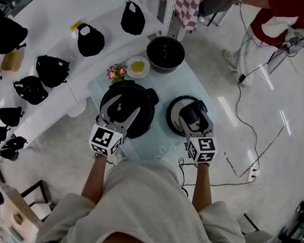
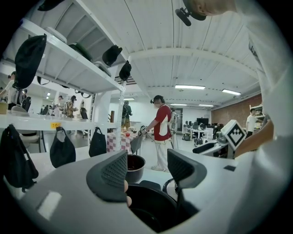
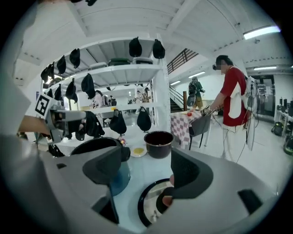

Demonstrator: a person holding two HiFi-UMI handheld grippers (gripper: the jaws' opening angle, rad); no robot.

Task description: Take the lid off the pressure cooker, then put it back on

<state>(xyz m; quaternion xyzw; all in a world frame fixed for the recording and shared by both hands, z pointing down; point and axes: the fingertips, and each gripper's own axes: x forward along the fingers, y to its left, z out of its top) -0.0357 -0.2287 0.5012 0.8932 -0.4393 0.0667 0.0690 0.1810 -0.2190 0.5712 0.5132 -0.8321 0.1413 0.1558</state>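
Tabletop of pale blue (image 1: 157, 146) carries the round black pressure cooker pot (image 1: 144, 111), which is uncovered. Its round black-rimmed lid (image 1: 174, 113) lies flat on the table at 3 o'clock from the pot. We see the left gripper (image 1: 122, 106) above the pot and the right gripper (image 1: 193, 113) above the lid. Both have jaws apart and grip nothing.

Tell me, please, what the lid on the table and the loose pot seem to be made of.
Lid: dull black rim, probably plastic; silvery inner face, likely metal, reflective. Pot: likely dark-coated metal, going by its glossy highlights and thin rim.
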